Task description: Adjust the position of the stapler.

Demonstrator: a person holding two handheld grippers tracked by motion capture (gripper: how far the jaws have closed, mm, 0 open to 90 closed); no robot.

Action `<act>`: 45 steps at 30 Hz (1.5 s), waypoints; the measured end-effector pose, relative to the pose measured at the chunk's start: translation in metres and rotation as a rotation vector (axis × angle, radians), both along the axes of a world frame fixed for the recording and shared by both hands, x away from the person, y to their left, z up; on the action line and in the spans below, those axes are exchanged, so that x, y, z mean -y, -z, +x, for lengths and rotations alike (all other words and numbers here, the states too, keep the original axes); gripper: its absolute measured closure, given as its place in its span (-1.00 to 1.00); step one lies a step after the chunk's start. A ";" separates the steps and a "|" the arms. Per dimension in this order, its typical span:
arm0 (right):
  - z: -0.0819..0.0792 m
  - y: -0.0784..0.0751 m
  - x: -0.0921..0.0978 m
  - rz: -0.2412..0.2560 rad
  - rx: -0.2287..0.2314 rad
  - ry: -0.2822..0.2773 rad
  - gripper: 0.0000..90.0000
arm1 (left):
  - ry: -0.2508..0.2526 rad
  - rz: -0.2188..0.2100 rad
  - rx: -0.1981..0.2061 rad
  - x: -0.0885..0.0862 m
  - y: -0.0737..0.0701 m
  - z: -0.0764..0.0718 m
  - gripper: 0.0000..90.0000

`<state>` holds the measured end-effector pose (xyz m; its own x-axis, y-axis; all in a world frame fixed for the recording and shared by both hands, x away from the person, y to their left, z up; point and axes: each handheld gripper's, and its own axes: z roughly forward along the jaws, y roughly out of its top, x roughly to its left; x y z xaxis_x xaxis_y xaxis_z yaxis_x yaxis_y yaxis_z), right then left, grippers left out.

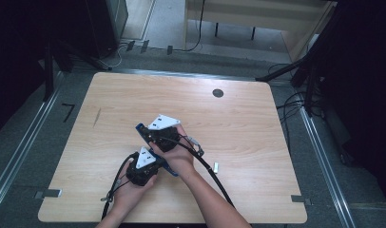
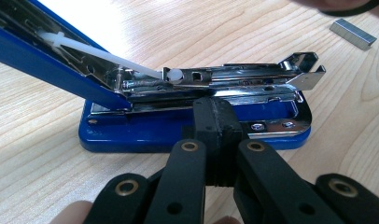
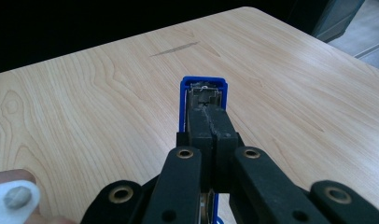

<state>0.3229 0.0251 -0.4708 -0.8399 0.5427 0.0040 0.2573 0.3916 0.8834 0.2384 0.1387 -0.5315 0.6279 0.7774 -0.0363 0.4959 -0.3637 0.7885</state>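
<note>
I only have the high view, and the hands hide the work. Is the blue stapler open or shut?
Observer: Open. The left gripper view shows the blue metal stapler with its blue lid tilted up and the shiny steel magazine bared.
Operator: Anything between lid and magazine?
Observer: A white plastic rod slants from the lid down to the magazine.
Operator: And the right gripper?
Observer: In the right gripper view, the right gripper has its jaws shut on the lid, edge-on.

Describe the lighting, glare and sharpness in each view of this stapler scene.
High view: table evenly lit, surroundings dark. Left gripper view: stapler sharp, its metal rail glinting, white glare on the wood top left. Right gripper view: wood grain crisp, black beyond the edge, tongs soft up close.
</note>
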 end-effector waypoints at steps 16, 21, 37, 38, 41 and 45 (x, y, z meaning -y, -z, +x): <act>0.008 0.026 -0.012 -0.110 -0.063 -0.009 1.00 | 0.000 -0.001 -0.002 0.000 0.000 0.000 1.00; 0.011 0.032 -0.019 -0.160 -0.095 -0.002 1.00 | 0.002 0.003 -0.002 0.000 0.000 0.000 1.00; 0.009 0.016 0.002 -0.107 -0.105 0.012 1.00 | 0.002 -0.003 -0.005 -0.001 0.000 0.001 1.00; 0.009 0.015 0.006 -0.104 -0.100 0.012 1.00 | 0.001 -0.006 -0.008 -0.001 0.000 0.001 1.00; 0.005 0.012 0.020 -0.099 -0.088 0.024 1.00 | 0.001 -0.005 -0.007 -0.001 0.000 0.000 1.00; -0.001 0.011 0.043 -0.085 -0.082 0.044 1.00 | 0.003 -0.004 -0.006 0.000 0.000 0.000 1.00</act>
<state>0.3218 -0.0175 -0.4815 -0.8137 0.5807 0.0246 0.3463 0.4504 0.8229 0.2388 0.1391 -0.5314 0.6297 0.7757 -0.0430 0.4995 -0.3619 0.7871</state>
